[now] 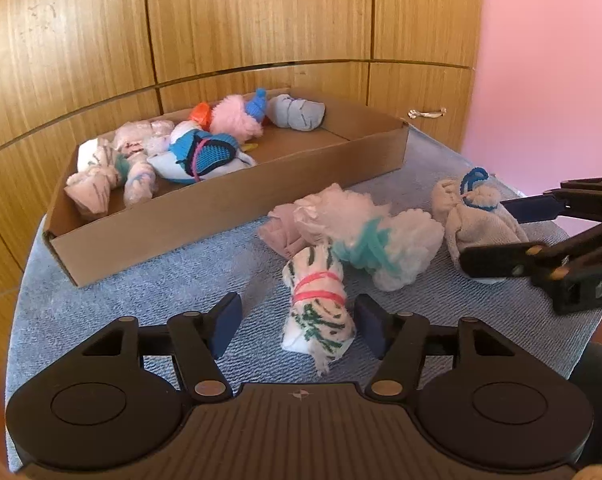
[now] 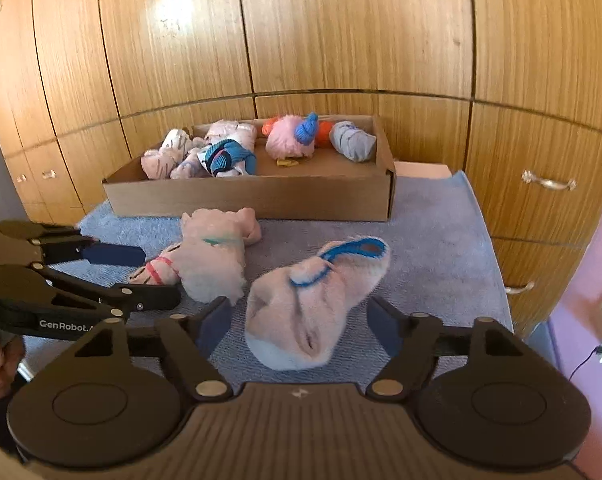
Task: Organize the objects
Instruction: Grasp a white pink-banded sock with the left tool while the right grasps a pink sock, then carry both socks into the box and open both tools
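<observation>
Beige sock roll (image 2: 317,300), between right fingers (image 2: 383,322), untouched

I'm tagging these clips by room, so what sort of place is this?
Probably a bedroom or dressing area at home: wooden wardrobe doors with metal handles fill the background, a pink wall stands beside them, and rolled sock bundles are being sorted into a cardboard box.
</observation>
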